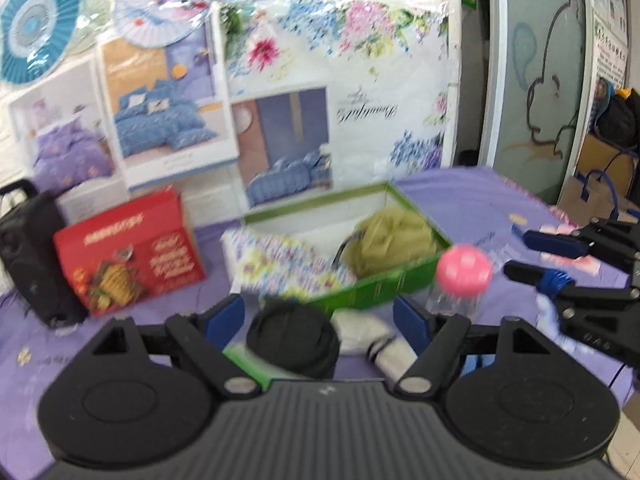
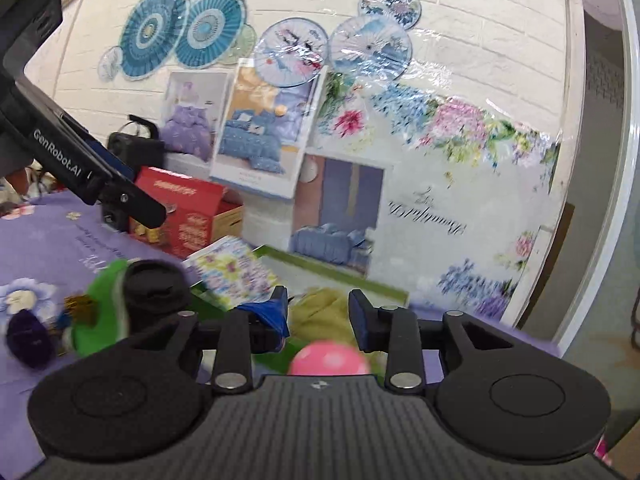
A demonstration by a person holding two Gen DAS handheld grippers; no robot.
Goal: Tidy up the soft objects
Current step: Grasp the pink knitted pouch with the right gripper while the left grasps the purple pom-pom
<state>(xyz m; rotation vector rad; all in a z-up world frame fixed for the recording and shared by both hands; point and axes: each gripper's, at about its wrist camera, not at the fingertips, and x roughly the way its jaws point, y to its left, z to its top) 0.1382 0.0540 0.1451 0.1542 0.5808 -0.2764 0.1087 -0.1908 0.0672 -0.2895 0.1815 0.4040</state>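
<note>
A green box [image 1: 372, 288] stands open on the purple bed, with an olive-green soft cloth [image 1: 390, 246] and a floral folded fabric [image 1: 276, 260] in it. My left gripper [image 1: 320, 312] is open above a black round soft thing [image 1: 292, 338] and a grey-white sock [image 1: 370, 334] in front of the box. My right gripper [image 2: 318, 314] is open and empty, over the olive cloth [image 2: 320, 312] and a pink ball-shaped cap [image 2: 328, 358]. It also shows in the left wrist view [image 1: 524, 254], right of the pink cap [image 1: 464, 274]. A green plush [image 2: 102, 312] lies left.
A red carton [image 1: 132, 248] and a black speaker [image 1: 30, 252] stand at the back left against the wall. Bedding pictures and paper fans hang on the wall. A dark purple soft item [image 2: 28, 338] lies on the bedspread [image 2: 48, 240]. Bags stand at the far right [image 1: 600, 196].
</note>
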